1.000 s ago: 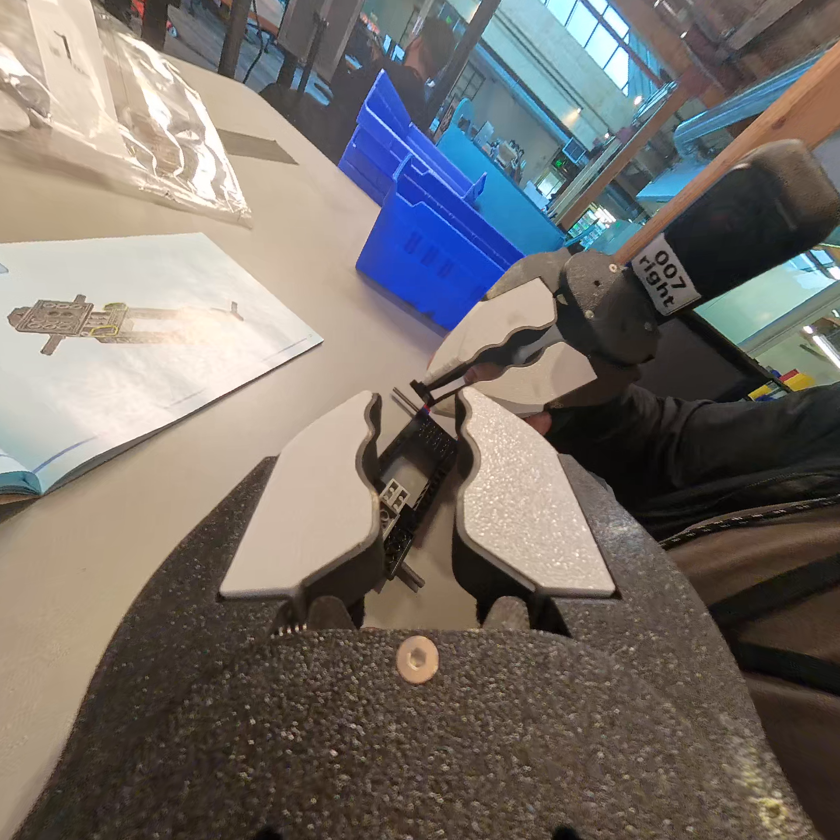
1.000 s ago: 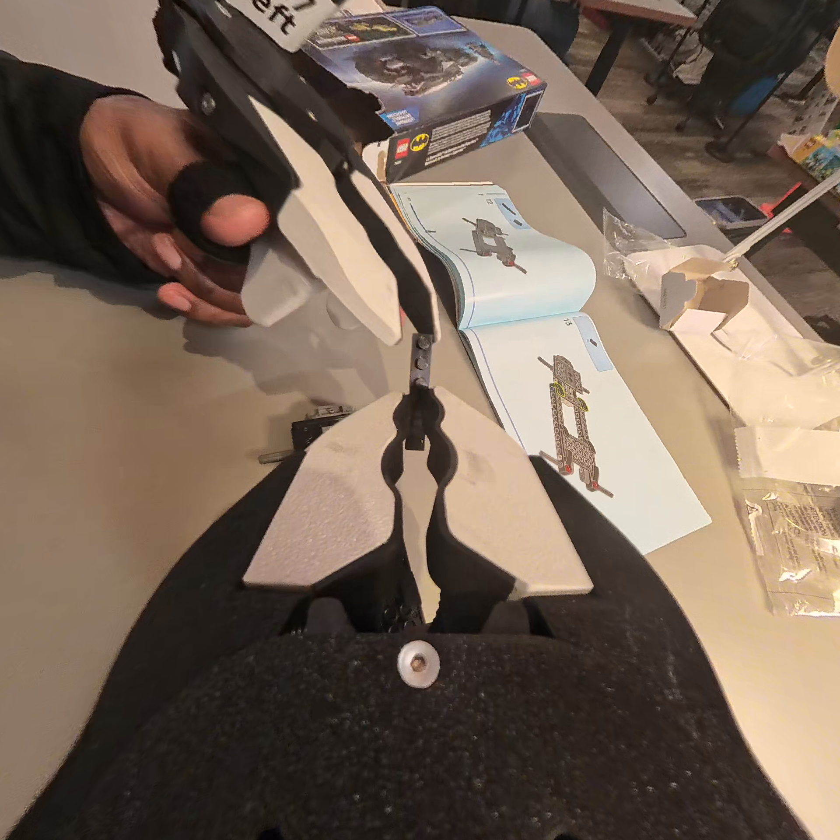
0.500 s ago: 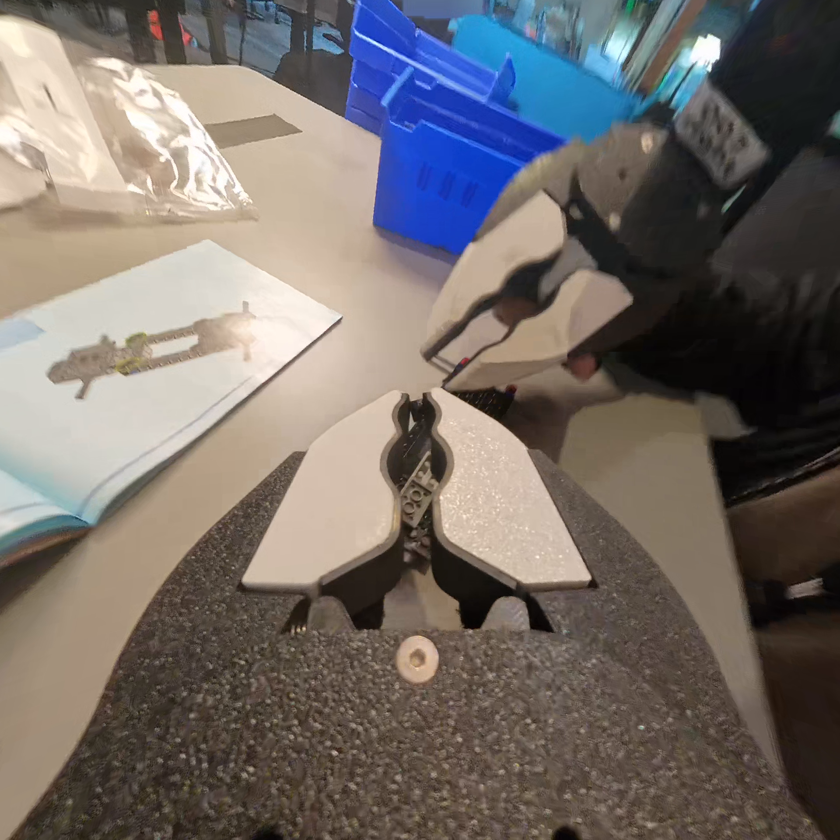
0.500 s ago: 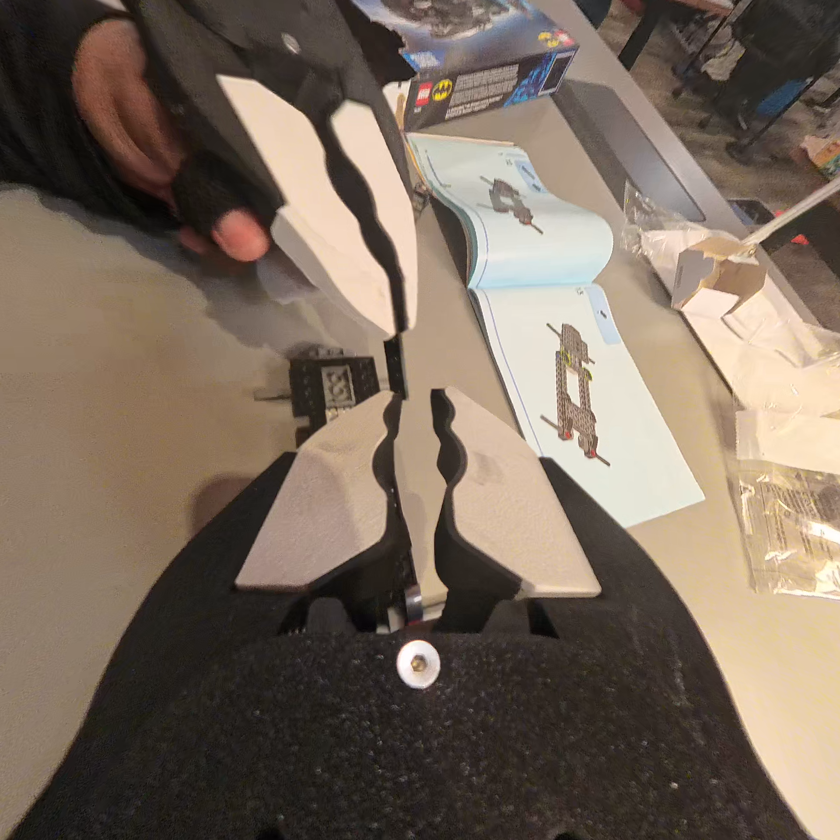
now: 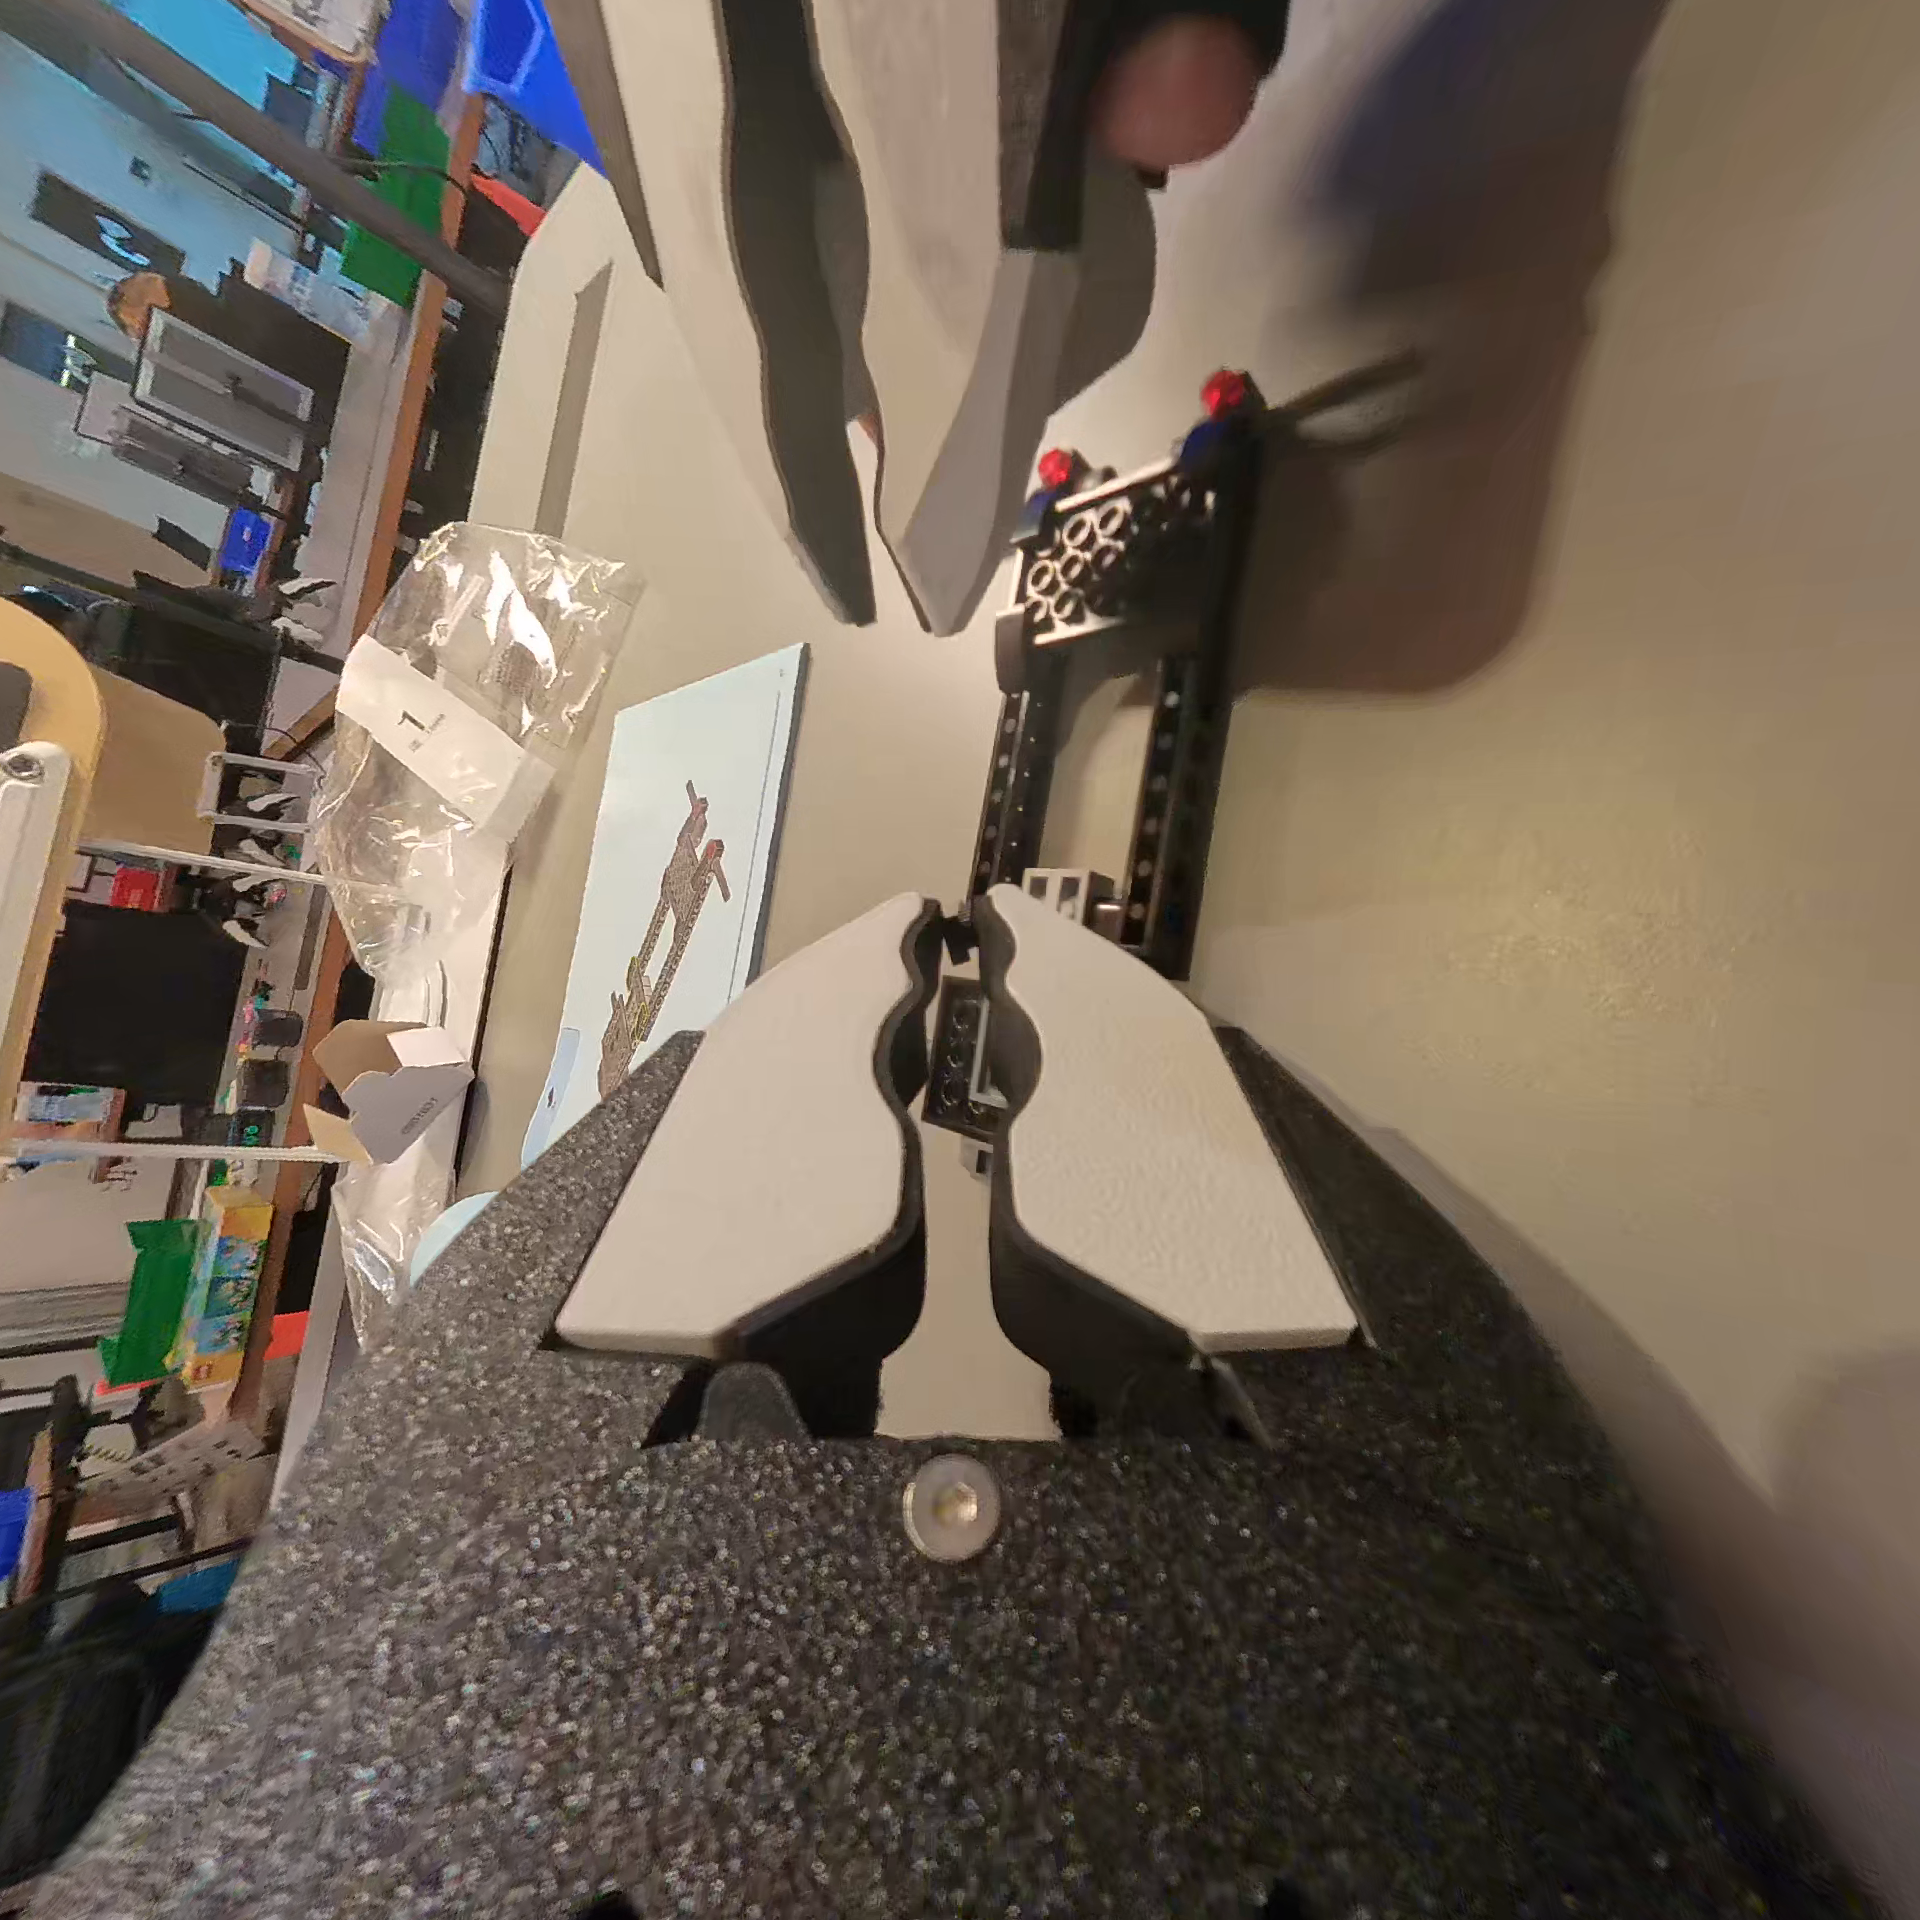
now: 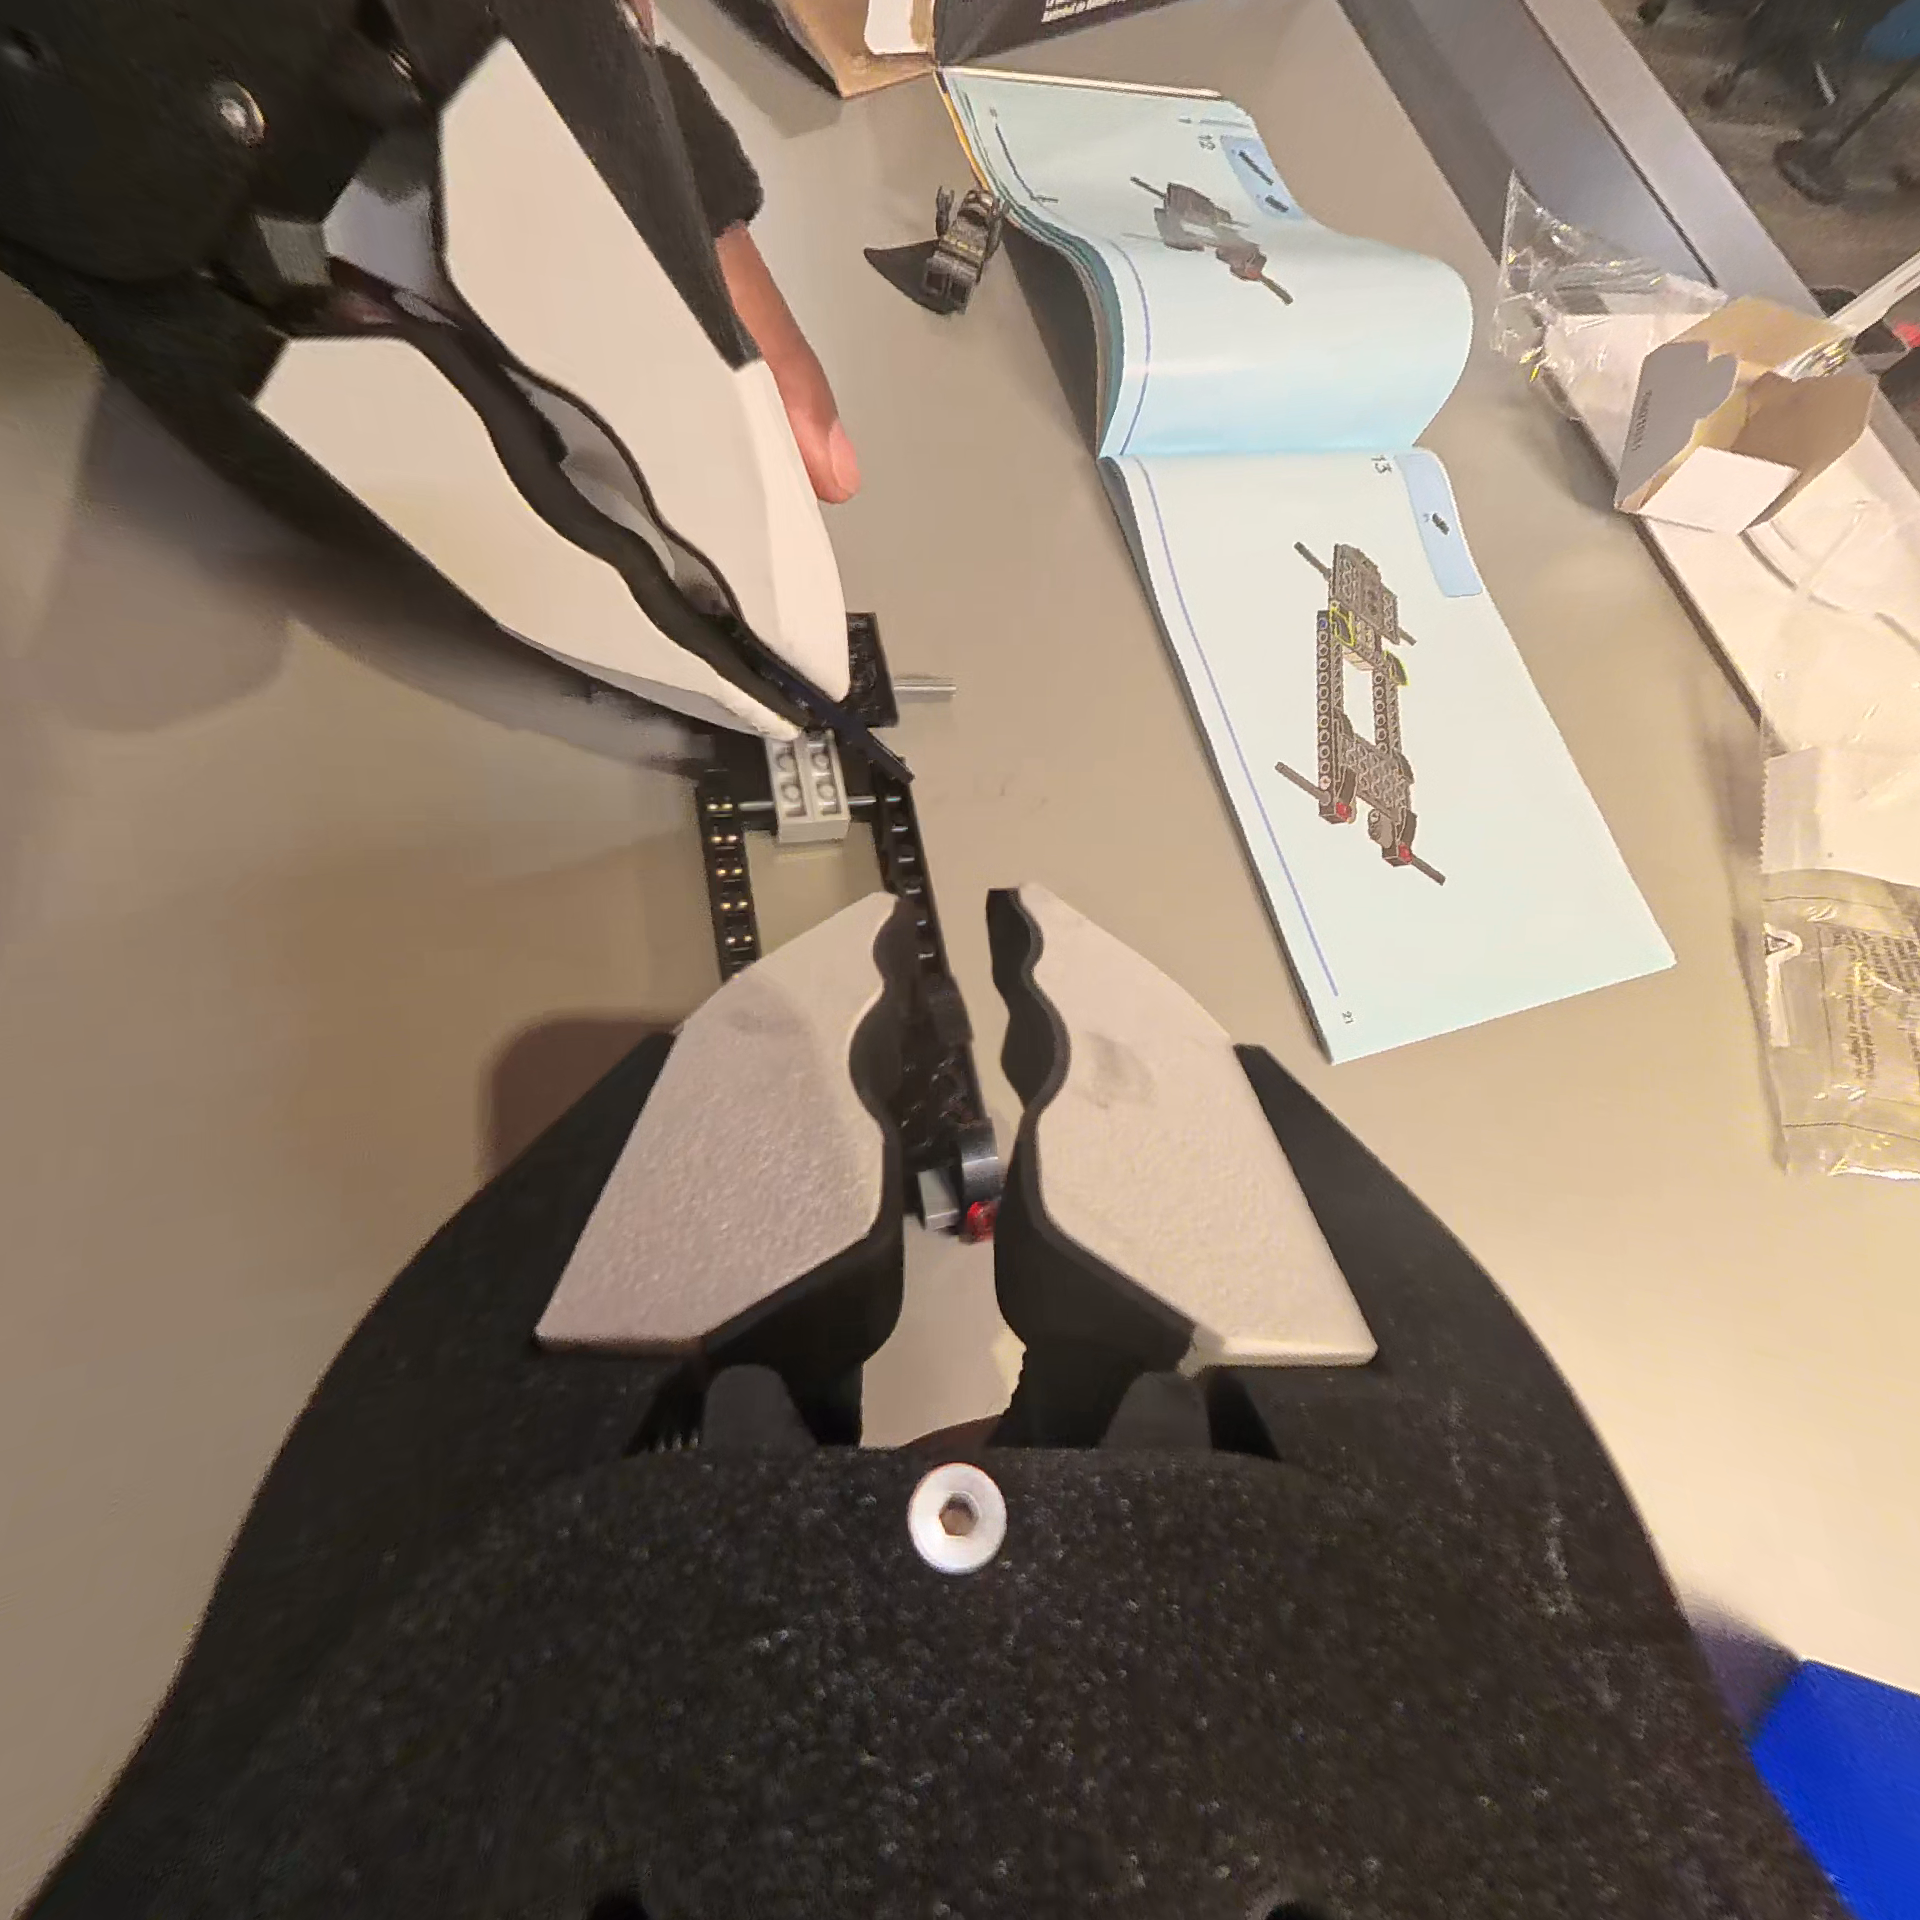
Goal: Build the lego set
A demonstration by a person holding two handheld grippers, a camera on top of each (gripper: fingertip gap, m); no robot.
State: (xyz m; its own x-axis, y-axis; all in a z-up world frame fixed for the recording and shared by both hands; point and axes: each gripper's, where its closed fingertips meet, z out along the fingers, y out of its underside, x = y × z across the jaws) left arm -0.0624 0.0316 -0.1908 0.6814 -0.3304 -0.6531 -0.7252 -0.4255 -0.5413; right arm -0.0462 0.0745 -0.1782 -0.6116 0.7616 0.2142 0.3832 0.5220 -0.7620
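Where the left wrist view shows the left gripper (image 5: 951, 925), its fingers are seen almost shut, with a small black plate (image 5: 954, 940) pinched at the very tips. In the right wrist view the same plate juts past those tips at middle left of the frame, just above a grey brick (image 6: 805, 795) fixed on a black frame (image 6: 727, 883) that lies flat on the table (image 6: 312, 1039).

The right gripper (image 6: 961, 904) is held open over the near end of that frame. One long beam runs up between its fingers, close beside the left pad, while a clear gap is left at the right pad. Whether the left pad touches the beam cannot be told, the picture being blurred there.

Since the plate is caught only by its edge, the hold is judged slight. The plate is best kept level and moved slowly, so that it is not twisted out.

An open instruction booklet (image 6: 1403, 748) is spread at right of centre.
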